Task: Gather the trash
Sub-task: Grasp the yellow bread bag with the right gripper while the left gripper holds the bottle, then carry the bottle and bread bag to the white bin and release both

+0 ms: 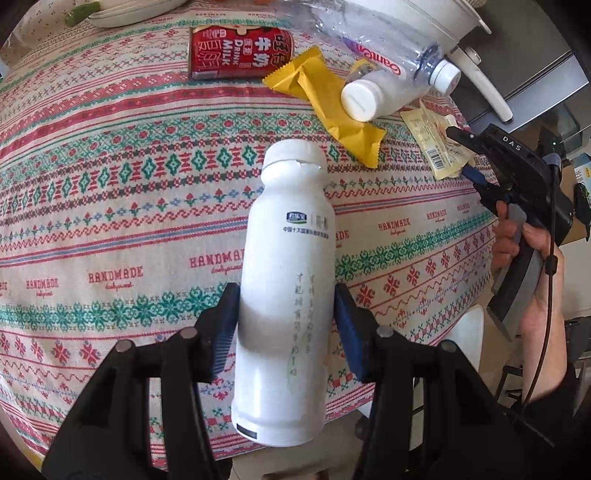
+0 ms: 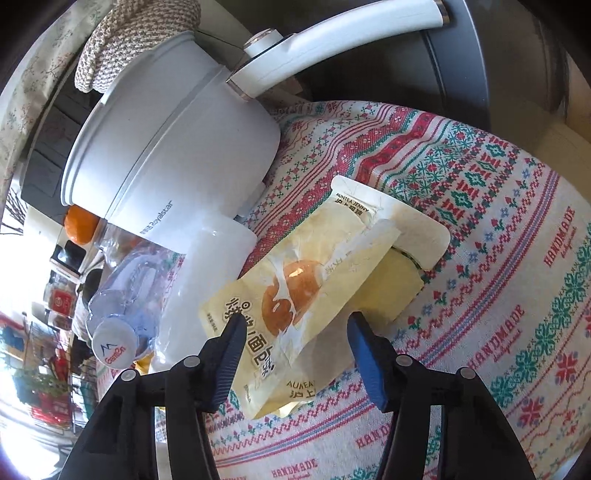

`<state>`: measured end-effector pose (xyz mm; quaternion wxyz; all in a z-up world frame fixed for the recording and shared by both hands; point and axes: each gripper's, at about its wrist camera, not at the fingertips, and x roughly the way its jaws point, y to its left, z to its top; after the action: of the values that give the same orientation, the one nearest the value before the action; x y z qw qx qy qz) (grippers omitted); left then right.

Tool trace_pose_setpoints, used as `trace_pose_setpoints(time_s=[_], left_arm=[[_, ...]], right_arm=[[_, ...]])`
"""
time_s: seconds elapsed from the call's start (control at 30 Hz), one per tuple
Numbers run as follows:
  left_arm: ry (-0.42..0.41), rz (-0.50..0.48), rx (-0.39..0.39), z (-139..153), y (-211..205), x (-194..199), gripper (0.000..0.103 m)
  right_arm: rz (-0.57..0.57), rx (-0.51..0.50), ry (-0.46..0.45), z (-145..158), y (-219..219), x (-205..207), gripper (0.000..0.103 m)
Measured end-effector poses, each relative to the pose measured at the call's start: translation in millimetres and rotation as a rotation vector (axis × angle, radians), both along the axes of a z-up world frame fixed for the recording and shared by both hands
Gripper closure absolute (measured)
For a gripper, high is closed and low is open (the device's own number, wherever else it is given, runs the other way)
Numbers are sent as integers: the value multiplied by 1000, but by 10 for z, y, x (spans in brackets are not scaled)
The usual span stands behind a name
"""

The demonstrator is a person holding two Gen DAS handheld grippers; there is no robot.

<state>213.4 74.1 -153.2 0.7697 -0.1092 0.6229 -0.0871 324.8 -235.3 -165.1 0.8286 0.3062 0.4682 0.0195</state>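
My left gripper (image 1: pixel 286 325) is shut on a white plastic bottle (image 1: pixel 286 280) and holds it above the patterned tablecloth (image 1: pixel 110 206). Beyond it lie a red milk can (image 1: pixel 240 53), a yellow wrapper (image 1: pixel 325 99), a small white bottle (image 1: pixel 373 94) and a clear crushed bottle (image 1: pixel 391 48). My right gripper (image 2: pixel 295 328) is open, its fingers on either side of a cream bread wrapper (image 2: pixel 310 288) that lies on the cloth. The right gripper also shows in the left wrist view (image 1: pixel 461 151), over that wrapper (image 1: pixel 432 144).
A white electric pot (image 2: pixel 177 147) with a long handle (image 2: pixel 332 48) stands just behind the wrapper. The clear bottle (image 2: pixel 122 306) and the small white bottle (image 2: pixel 207 273) lie to its left. A plate (image 1: pixel 122 13) sits at the table's far edge.
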Motion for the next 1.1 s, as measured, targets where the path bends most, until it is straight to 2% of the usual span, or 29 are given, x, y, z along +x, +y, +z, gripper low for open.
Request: trace_pose_setpoints(time_s=[0.03, 0.1, 0.2, 0.33, 0.53, 0.7, 0.87, 1.1], left_arm=[[1, -6, 11, -19, -21, -3, 51], [-9, -26, 38, -8, -77, -16, 52], [-32, -30, 36, 52, -132, -37, 52], [-62, -1, -10, 172, -101, -77, 52], [-71, -2, -77, 271, -108, -178, 52], [-106, -24, -99, 393, -262, -333, 52], [-145, -67, -141, 570, -460, -525, 52], [-178, -148, -188, 737, -766, -981, 52]], right_arm=[[4, 1, 4, -11, -3, 4, 64], [20, 26, 42, -68, -10, 13, 85], [49, 55, 52, -60, -31, -32, 91], [84, 19, 32, 145, -122, -171, 92], [117, -16, 92, 422, -253, -478, 92], [154, -39, 89, 681, -318, -792, 92], [173, 15, 125, 795, -492, -1194, 92], [194, 34, 94, 956, -680, -1714, 92]])
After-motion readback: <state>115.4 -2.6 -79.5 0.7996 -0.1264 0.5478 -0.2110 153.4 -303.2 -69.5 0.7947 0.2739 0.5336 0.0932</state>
